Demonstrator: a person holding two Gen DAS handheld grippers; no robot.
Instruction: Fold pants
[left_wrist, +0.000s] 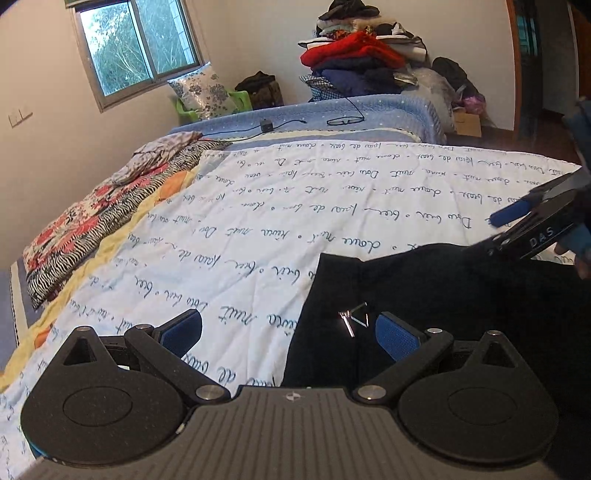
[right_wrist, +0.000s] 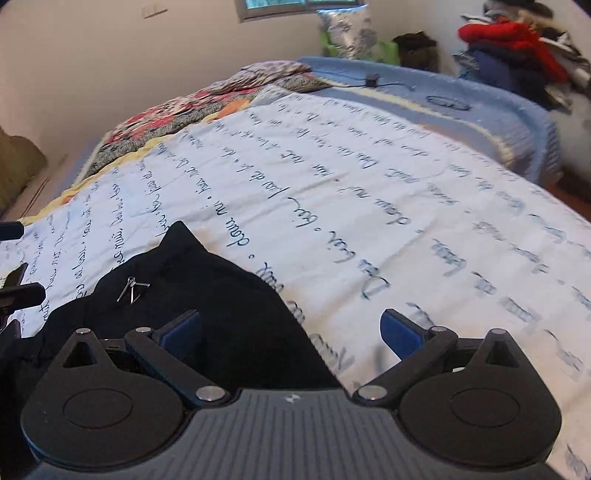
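Both sets of fingers are spread wide and hold nothing: the left gripper (left_wrist: 288, 334) straddles the near left edge of the black pants (left_wrist: 443, 306), the right gripper (right_wrist: 291, 334) their right edge. The pants lie bunched at the near edge of the quilt (left_wrist: 258, 221), one corner toward the window. Their long axis is unclear, so a pinch may catch one layer and skew the fold.

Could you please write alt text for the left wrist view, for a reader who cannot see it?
The open left gripper hovers over the edge of black pants lying on a white quilt printed with cursive writing. The right gripper reaches in from the right.
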